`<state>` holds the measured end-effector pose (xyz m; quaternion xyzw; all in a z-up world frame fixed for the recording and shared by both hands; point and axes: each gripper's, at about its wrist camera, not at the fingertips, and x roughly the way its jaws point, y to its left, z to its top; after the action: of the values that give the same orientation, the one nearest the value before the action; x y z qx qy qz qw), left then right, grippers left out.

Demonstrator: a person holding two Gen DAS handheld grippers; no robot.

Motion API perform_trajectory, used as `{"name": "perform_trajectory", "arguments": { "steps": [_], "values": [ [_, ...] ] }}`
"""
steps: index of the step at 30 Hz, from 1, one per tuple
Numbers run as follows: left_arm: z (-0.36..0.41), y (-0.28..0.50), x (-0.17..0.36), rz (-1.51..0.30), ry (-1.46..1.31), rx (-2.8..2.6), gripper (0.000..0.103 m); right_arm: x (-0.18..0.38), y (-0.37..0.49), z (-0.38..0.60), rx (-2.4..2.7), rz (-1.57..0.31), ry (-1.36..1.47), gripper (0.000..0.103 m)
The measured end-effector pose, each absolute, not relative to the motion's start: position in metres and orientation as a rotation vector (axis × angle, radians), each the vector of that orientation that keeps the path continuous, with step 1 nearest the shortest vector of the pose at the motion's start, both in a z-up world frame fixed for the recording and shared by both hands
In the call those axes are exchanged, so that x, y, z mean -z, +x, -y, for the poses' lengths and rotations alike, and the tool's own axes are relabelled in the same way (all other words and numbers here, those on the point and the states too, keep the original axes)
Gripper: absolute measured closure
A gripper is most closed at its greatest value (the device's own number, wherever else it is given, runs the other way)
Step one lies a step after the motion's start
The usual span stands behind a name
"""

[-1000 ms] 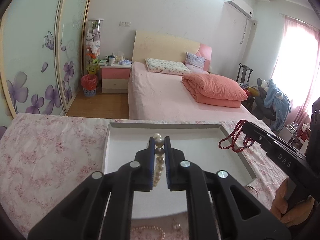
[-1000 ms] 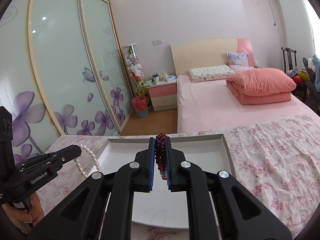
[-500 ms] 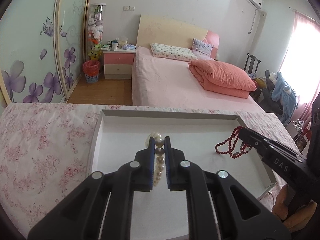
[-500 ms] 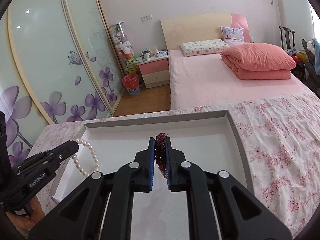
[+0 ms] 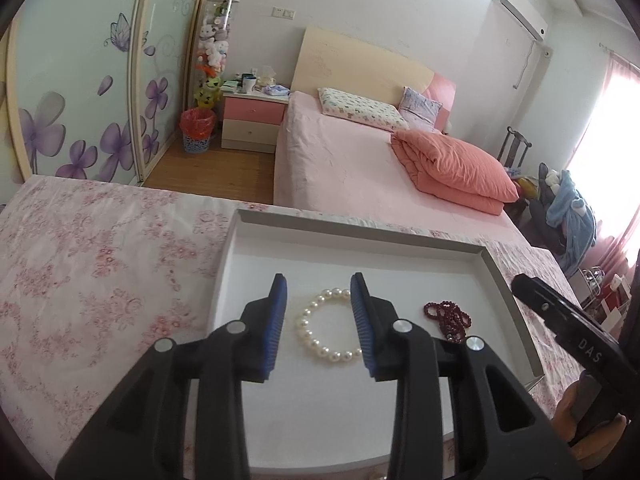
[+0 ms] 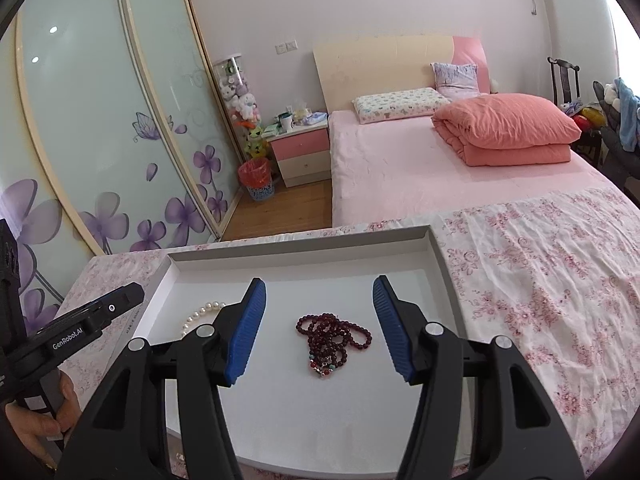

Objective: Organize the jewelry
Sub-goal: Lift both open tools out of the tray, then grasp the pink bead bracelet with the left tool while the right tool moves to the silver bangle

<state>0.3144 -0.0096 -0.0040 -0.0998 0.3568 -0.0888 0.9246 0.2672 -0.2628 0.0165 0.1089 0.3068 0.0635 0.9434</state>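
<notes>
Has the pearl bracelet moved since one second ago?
Yes. The pearl bracelet left the left gripper jaws and dropped onto the white tray floor.

The right gripper's finger [image 6: 244, 328] hides half the pearl bracelet [image 6: 204, 312] (probably a closed loop).

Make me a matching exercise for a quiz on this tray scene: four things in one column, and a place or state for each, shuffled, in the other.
Things:
1. pearl bracelet
2. dark red bead strand
3. left gripper
4. white tray

Places or states:
A. bunched in a heap on the tray floor
B. lying on the floral cloth
C. spread in an open ring on the tray floor
D. open, holding nothing

Pairs: 1-C, 2-A, 3-D, 4-B
</notes>
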Motion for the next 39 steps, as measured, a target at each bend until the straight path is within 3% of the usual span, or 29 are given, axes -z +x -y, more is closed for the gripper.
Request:
{"name": "perform_trajectory", "arguments": {
  "steps": [15, 23, 33, 39],
  "values": [
    [-0.021, 0.226, -0.005, -0.69, -0.166, 0.122, 0.053, -0.022, 0.189, 0.285, -0.134, -0.614, 0.207, 0.046],
    [-0.033, 0.156, 0.01, -0.702, -0.146, 0.127, 0.046, 0.003, 0.14, 0.284, -0.147, -0.668, 0.169, 0.046],
    [-0.028, 0.127, 0.036, -0.761, -0.119, 0.114, 0.038, 0.039, 0.137, 0.298, -0.022, -0.793, 0.109, 0.046],
    [-0.024, 0.127, 0.04, -0.773, -0.097, 0.122, 0.033, 0.055, 0.148, 0.297, 0.013, -0.875, 0.042, 0.032]
  ]
}}
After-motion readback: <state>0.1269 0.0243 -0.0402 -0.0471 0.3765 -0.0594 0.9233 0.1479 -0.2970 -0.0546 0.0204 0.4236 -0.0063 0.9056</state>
